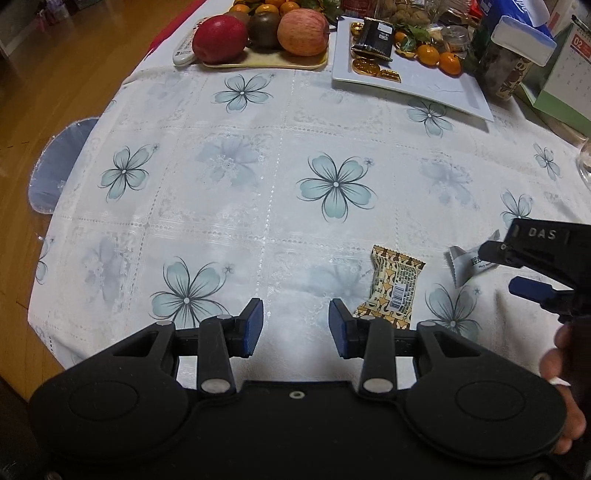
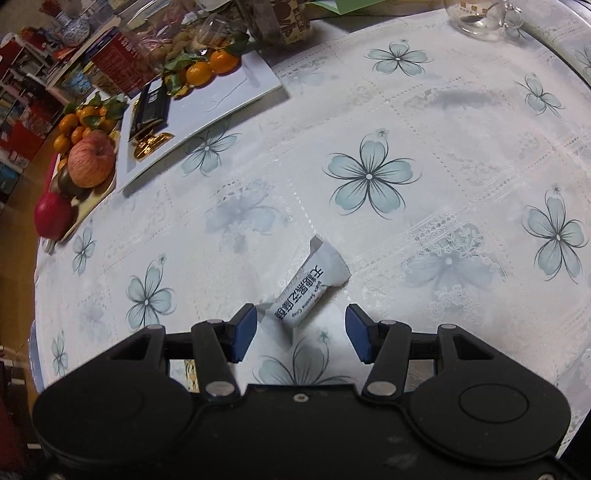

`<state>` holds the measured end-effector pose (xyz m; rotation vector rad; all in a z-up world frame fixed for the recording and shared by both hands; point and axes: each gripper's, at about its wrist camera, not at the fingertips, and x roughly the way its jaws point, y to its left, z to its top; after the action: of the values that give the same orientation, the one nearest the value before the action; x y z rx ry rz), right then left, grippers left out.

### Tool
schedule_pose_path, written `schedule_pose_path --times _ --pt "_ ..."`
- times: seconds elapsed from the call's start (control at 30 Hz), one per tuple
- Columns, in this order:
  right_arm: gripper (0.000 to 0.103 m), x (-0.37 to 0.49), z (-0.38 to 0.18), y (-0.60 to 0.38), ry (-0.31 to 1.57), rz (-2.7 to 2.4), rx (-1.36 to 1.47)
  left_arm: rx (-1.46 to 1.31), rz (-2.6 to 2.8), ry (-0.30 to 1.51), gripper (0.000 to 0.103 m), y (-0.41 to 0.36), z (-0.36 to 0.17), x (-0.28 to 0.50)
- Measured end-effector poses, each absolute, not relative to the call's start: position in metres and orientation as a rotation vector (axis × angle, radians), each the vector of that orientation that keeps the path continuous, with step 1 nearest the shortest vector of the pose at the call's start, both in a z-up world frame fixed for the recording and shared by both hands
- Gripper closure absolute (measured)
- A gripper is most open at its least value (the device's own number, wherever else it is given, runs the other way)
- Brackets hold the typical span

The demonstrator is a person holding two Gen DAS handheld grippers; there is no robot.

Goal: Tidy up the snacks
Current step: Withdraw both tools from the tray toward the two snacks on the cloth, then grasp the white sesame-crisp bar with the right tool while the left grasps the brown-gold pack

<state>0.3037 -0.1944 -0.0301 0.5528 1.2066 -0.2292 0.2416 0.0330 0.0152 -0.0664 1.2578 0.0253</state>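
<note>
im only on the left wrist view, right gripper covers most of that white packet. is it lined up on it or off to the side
Observer: Lined up. In the right wrist view the white snack packet lies between the open fingers of the right gripper, its near end beside the left pad.
Operator: is it gripped yet
Observer: No. The jaws are wide apart and the packet lies flat on the tablecloth.
Operator: any label on it
Observer: Yes, black Chinese characters with "Black Sesame Crisp" in small print.
Operator: anything else close on that side
Observer: A clear glass cup with a spoon in it stands at the table's far edge.
</note>
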Motion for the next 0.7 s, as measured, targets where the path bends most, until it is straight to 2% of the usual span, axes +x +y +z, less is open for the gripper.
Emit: schedule_pose_path --times 0.23,0.6,0.7 --pt "0.047 0.319 -0.051 -0.188 1.237 -0.310 0.629 -0.079 0.011 1.263 0.056 0.035 0.016 0.240" --pt "0.048 0.325 -0.056 -0.172 1.238 -0.344 0.372 -0.093 -0.003 1.244 0.056 0.038 0.020 0.238" --pt "0.054 0.316 -0.055 -0.173 1.254 -0.299 0.280 -0.099 0.000 1.245 0.056 0.040 0.020 0.237"
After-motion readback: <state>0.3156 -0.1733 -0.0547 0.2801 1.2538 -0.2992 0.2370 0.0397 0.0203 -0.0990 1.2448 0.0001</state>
